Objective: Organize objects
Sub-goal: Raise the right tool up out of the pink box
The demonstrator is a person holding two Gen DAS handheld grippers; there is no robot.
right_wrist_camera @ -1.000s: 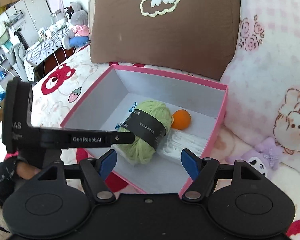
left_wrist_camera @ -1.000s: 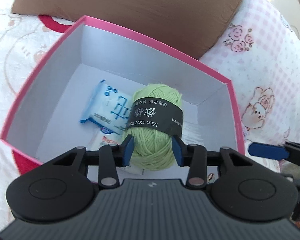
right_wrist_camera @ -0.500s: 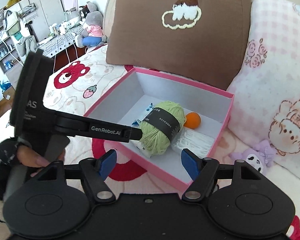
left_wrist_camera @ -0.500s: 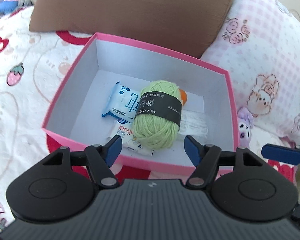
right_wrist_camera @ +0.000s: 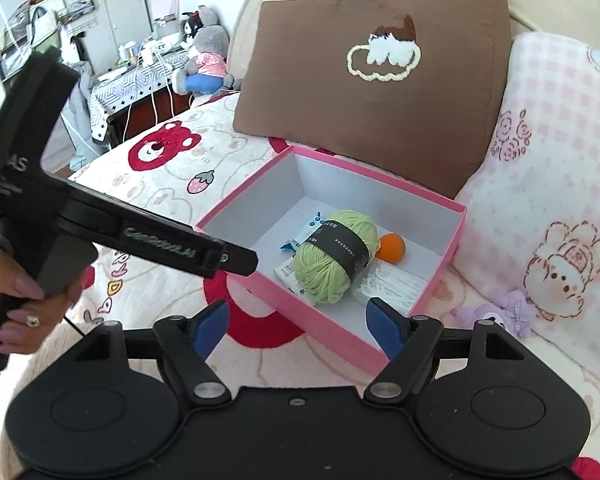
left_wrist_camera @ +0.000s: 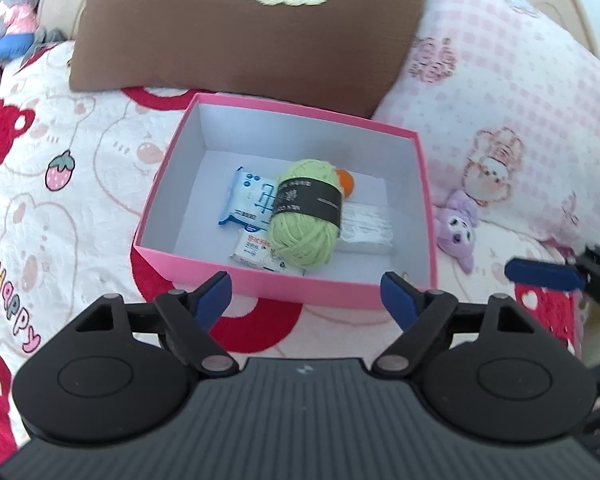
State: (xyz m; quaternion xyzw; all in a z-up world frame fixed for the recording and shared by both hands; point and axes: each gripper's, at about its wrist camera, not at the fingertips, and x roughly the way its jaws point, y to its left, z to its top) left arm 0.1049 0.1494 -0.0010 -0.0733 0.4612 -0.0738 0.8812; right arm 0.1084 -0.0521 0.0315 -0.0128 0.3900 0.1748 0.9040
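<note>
A pink box (left_wrist_camera: 204, 272) (right_wrist_camera: 300, 312) with white inner walls sits on the bed. Inside it lie a green yarn ball (left_wrist_camera: 306, 216) (right_wrist_camera: 334, 256) with a black band, a blue tissue pack (left_wrist_camera: 248, 202), a small white packet (left_wrist_camera: 256, 252), an orange ball (left_wrist_camera: 346, 182) (right_wrist_camera: 392, 248) and a white folded item (left_wrist_camera: 366, 228) (right_wrist_camera: 396, 286). My left gripper (left_wrist_camera: 306, 298) hangs above the box's near wall, jaws still opening, nothing between them. My right gripper (right_wrist_camera: 298, 322) also hovers short of the box, jaws opening and empty. The left gripper's black body (right_wrist_camera: 156, 240) crosses the right wrist view.
A brown cushion (left_wrist_camera: 252, 28) (right_wrist_camera: 380, 80) and a pink checked pillow (left_wrist_camera: 512, 120) (right_wrist_camera: 556, 184) stand behind the box. A small purple plush (left_wrist_camera: 460, 228) (right_wrist_camera: 508, 312) lies to its right. A hand (right_wrist_camera: 24, 300) holds the left gripper's handle. Bedside furniture with soft toys (right_wrist_camera: 204, 56) is far left.
The left gripper let go of the green yarn ball, opened wide and drew up and back out of the box. The right gripper also pulled back and opened a little more.
</note>
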